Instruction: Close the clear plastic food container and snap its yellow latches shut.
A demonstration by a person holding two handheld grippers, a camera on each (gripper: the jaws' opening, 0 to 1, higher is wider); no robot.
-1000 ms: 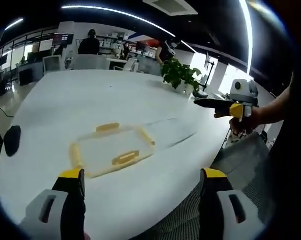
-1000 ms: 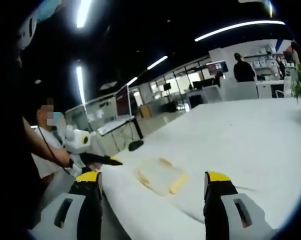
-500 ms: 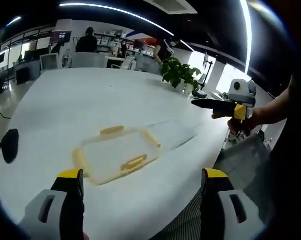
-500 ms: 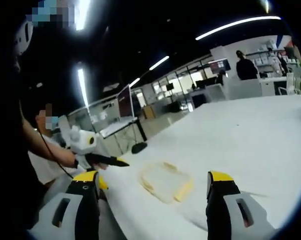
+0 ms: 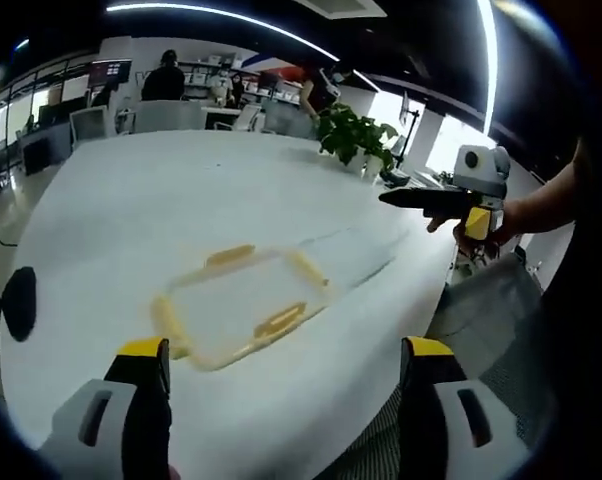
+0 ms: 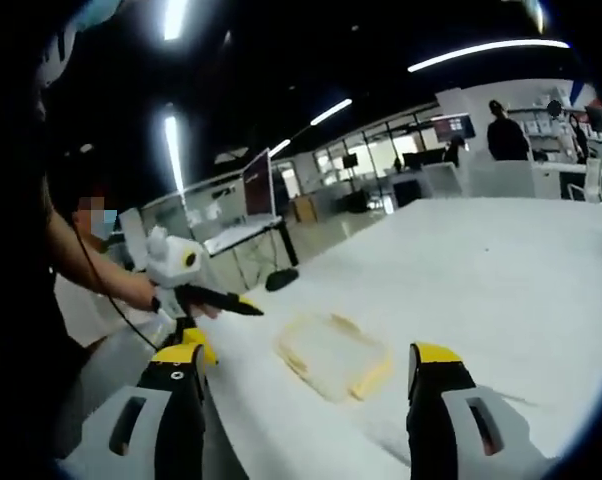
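Observation:
A clear plastic container [image 5: 239,303] with yellow latches [image 5: 279,320] lies flat on the white table [image 5: 161,200], a short way ahead of my left gripper [image 5: 286,352]. That gripper is open, with nothing between its jaws. My right gripper [image 5: 443,200] is held in a hand above the table's right edge, its dark jaws pointing left. In the right gripper view the container [image 6: 331,352] lies ahead of the open, empty right gripper [image 6: 309,358]. The left gripper [image 6: 209,298] hovers at the table's near-left edge, apart from the container.
A black oval object [image 5: 19,305] lies near the table's left edge, also visible as the black object [image 6: 279,280] beyond the container. A potted plant [image 5: 356,135] stands at the far right. Chairs and people are behind the table. A grey chair [image 5: 486,310] sits by the near edge.
Both views have shifted a little and the container looks slightly nearer. Both grippers stay open and apart from it. The container has not moved on the table.

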